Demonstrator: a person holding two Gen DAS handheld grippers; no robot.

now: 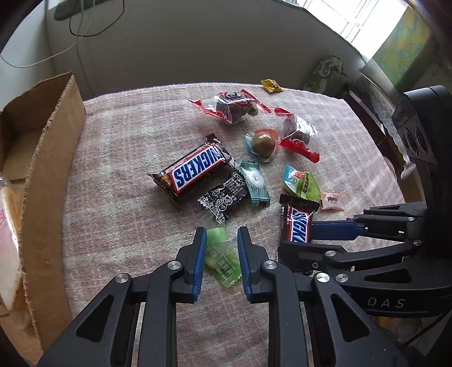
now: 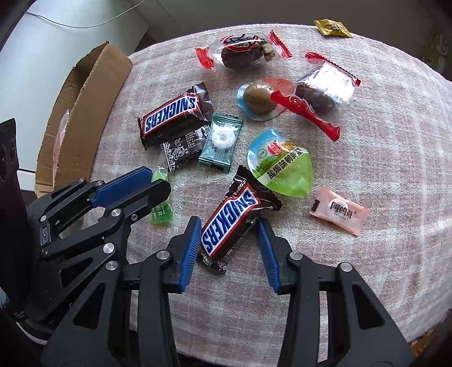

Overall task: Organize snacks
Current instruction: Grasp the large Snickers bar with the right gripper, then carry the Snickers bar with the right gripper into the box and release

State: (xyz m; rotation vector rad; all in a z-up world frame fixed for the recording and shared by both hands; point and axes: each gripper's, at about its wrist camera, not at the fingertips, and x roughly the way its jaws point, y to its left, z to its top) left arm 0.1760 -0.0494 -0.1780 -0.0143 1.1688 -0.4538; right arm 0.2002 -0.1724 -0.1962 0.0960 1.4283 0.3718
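A pale pink, faintly checked woven cloth covered the tabletop, and the snacks lay loose across its middle. An open cardboard box stood at the left edge, with a pale packet just showing inside it. Behind the far edge rose a plain grey wall with thin cables hanging down it; a bright window lit the far right corner, where a green patterned bag sat just beyond the cloth.

The left gripper pointed steeply down near the front edge, its fingers drawn narrow around a green candy; the pads looked to be pressing the wrapper. The right gripper came down just beside it, fingers half closed on either side of a Snickers bar; the left pad touched the wrapper, but whether the right pad did could not be told.

A second Snickers lay toward the box, overlapping a black packet next to a teal mint. A green-lidded cup and a pink sweet lay toward the right edge. Farther back were a round brown ball in a clear blister, two red-ended date packets, and a yellow sachet at the far edge.
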